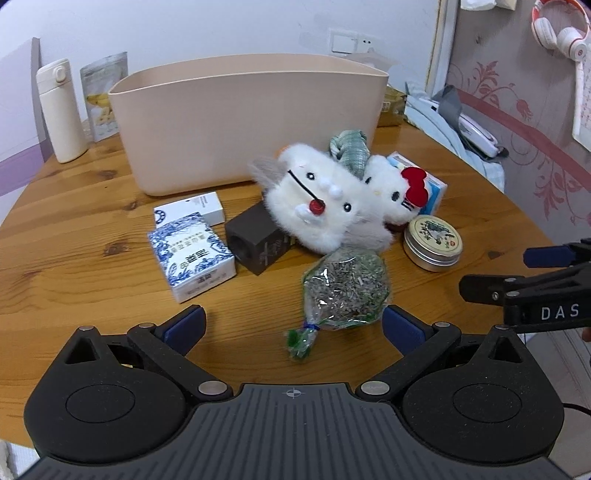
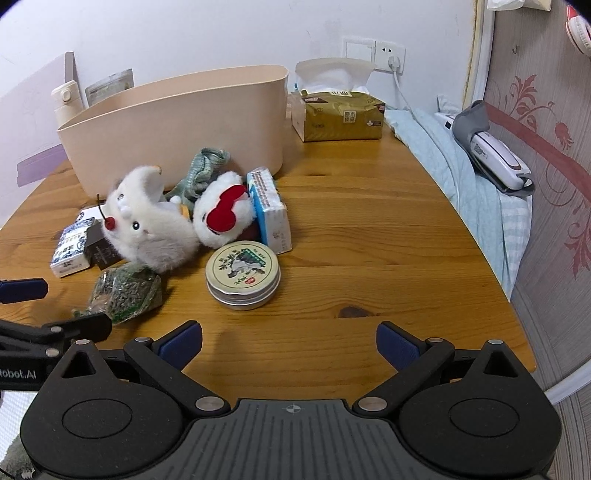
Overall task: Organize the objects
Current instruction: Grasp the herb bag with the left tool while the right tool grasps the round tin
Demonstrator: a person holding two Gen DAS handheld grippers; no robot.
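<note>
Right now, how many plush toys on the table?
2. The cherry-nosed plush leans on the dark block; the red-bow plush sits right beside it. Others may be hidden inside the bin.

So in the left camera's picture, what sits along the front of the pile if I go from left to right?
Blue-and-white box → dark brown block → clear bag of dried herbs → round metal tin. The soft toys lie behind these, overlapping each other, so I leave them out.

A lived-in home room; a round wooden table [image 2: 369, 229] stands against floral wallpaper [image 2: 546, 122]; tissue box [image 2: 340, 118], headphones [image 1: 557, 33] hanging, folded bedding [image 2: 461, 177] nearby.
</note>
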